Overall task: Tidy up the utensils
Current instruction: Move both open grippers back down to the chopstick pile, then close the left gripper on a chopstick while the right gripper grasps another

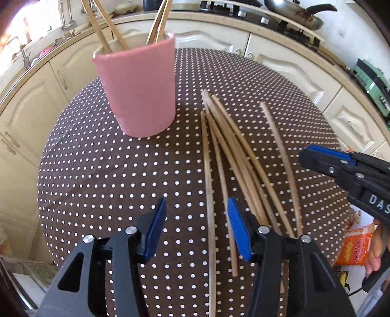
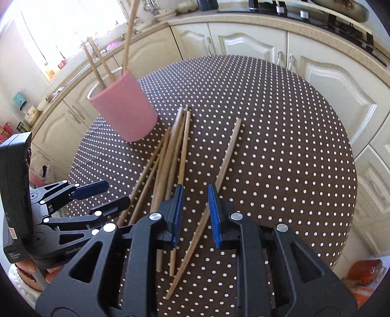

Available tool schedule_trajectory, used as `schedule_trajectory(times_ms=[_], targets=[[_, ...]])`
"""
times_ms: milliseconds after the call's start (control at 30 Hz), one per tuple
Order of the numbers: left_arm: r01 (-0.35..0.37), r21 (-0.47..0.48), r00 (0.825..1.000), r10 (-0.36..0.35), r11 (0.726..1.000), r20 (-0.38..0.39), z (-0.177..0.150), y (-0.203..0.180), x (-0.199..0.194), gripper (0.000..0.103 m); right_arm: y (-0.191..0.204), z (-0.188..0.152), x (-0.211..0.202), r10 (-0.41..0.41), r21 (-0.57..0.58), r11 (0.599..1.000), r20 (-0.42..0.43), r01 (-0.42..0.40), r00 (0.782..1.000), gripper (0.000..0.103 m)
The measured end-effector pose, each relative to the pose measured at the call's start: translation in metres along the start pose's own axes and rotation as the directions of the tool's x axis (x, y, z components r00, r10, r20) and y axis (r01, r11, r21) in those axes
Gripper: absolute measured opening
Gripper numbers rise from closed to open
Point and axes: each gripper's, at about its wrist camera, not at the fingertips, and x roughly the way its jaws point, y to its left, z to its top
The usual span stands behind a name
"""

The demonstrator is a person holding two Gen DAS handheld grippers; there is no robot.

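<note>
A pink cup [image 1: 136, 90] stands on the brown dotted tablecloth [image 1: 97, 175] with several wooden chopsticks upright in it. To its right, several loose chopsticks [image 1: 231, 156] lie fanned on the cloth. My left gripper [image 1: 197, 226] hangs open above their near ends, and one stick runs on the cloth below the gap. In the right wrist view the pink cup [image 2: 124, 109] is at the far left and one chopstick [image 2: 226, 156] lies apart from the bundle [image 2: 170, 156]. My right gripper [image 2: 196, 214] stands narrowly open above that stick, gripping nothing. The left gripper [image 2: 114, 195] is beside it.
Cream kitchen cabinets [image 1: 287, 63] curve round the far side of the round table. A stove with a frying pan [image 1: 295, 12] is behind them. An orange packet [image 1: 355, 246] lies below the table's right edge. A hand [image 1: 375, 253] holds the right gripper [image 1: 314, 156].
</note>
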Motion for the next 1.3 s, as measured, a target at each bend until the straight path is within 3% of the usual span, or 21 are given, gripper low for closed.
schedule_trajectory(times_ms=[267, 467, 633, 700, 800, 1067, 1300], targets=[[-0.010, -0.001, 1.000, 0.010, 1.000, -0.028, 0.006, -0.009, 0.018, 0.051, -0.009, 0.005, 0.022, -0.060, 0.027, 0.998, -0.087, 0.063, 0.994, 0.021], [-0.050, 0.027, 0.998, 0.051, 0.998, -0.032, 0.012, -0.012, 0.028, 0.040, -0.004, 0.009, 0.041, -0.102, 0.008, 0.994, -0.166, 0.104, 0.981, 0.021], [-0.057, 0.034, 0.998, 0.058, 0.998, -0.030, 0.015, -0.017, 0.033, 0.026, 0.008, 0.013, 0.053, -0.168, -0.075, 0.985, -0.213, 0.156, 0.962, 0.022], [-0.054, 0.034, 0.998, 0.055, 0.998, -0.033, 0.016, -0.020, 0.032, 0.009, 0.014, 0.015, 0.058, -0.195, -0.118, 0.978, -0.232, 0.171, 0.953, 0.021], [-0.046, 0.036, 0.998, 0.048, 0.998, -0.035, 0.018, -0.022, 0.029, 0.006, 0.016, 0.018, 0.062, -0.217, -0.133, 0.973, -0.245, 0.189, 0.945, 0.013], [-0.008, 0.022, 1.000, 0.008, 1.000, -0.014, 0.015, -0.018, 0.029, 0.005, 0.001, 0.013, 0.059, -0.167, -0.087, 0.985, -0.212, 0.152, 0.963, 0.009], [0.033, 0.024, 0.998, -0.034, 0.999, 0.044, 0.002, -0.011, 0.003, 0.005, -0.021, 0.009, 0.037, -0.063, -0.001, 0.998, -0.149, 0.063, 0.987, 0.007]])
